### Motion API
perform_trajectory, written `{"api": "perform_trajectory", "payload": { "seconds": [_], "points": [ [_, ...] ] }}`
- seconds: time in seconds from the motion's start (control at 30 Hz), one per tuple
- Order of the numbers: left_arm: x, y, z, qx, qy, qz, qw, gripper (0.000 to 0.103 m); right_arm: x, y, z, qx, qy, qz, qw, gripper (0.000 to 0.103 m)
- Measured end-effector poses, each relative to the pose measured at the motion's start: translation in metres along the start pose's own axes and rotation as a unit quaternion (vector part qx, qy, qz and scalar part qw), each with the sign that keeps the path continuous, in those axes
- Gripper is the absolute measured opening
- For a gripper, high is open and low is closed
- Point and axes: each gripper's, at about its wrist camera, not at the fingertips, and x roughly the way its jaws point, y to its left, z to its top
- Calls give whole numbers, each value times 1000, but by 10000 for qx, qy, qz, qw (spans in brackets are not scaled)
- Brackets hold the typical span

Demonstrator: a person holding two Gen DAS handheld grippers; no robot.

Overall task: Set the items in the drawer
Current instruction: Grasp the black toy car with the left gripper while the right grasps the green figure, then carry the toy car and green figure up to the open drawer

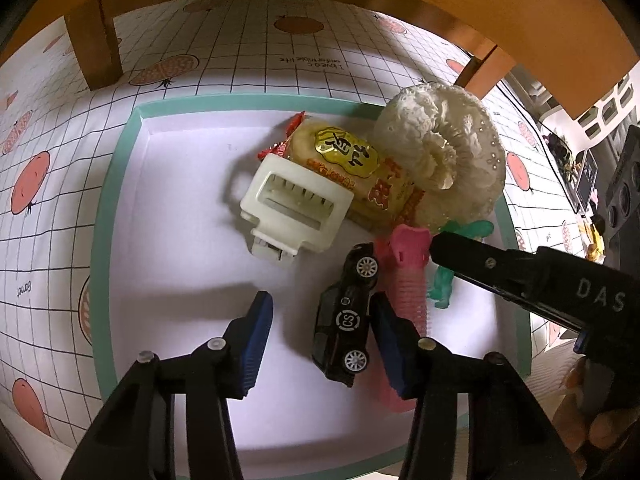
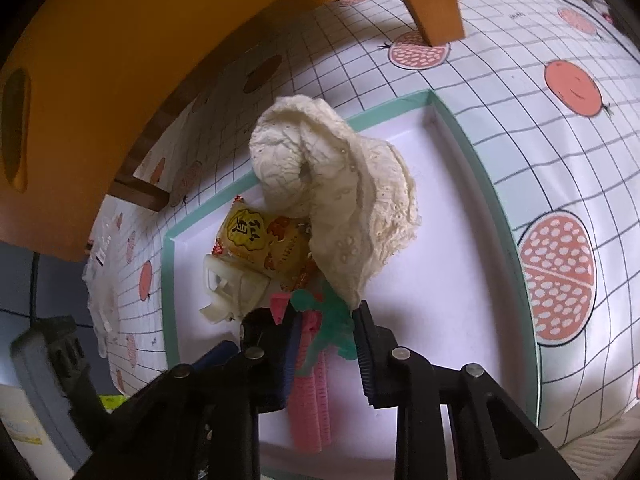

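Observation:
A shallow white tray with a teal rim [image 1: 104, 220] [image 2: 480, 168] holds a cream lace cloth [image 1: 440, 148] [image 2: 340, 184], a yellow snack packet [image 1: 348, 164] [image 2: 260, 244] and a white plastic clip [image 1: 292, 208] [image 2: 232, 284]. A black toy car [image 1: 344, 316] lies between the fingers of my open left gripper [image 1: 324, 344], close to the right pad. My right gripper [image 2: 326, 352] stands open, low over a pink elephant toy [image 1: 408, 264] [image 2: 308, 400] and a green figure [image 1: 442, 286] [image 2: 336, 320]. One of its fingers [image 1: 460, 252] nearly touches the elephant's head.
The tray rests on a white grid tablecloth [image 1: 224, 52] printed with red fruit. An orange wooden frame stands over the far side, with legs [image 1: 96, 48] [image 2: 436, 4] and a panel with an oval hole [image 2: 16, 128]. A hand [image 1: 600, 424] holds the right gripper.

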Motion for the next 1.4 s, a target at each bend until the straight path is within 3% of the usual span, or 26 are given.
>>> {"api": "perform_trajectory", "payload": {
  "seconds": [0.33,0.83,1.4],
  "points": [
    [-2,3,-1,-45,6,16,10000,29,-9,2,-3,41,-44,311,9995,27],
    [-14,19,-10,-219,-55,160,9996,29,-21,17,-10,-190,-183,1101,9936,27],
    [-51,31,-13,-442,-349,176,9983,29,-32,18,-13,-203,-294,1067,9937,27]
  ]
}}
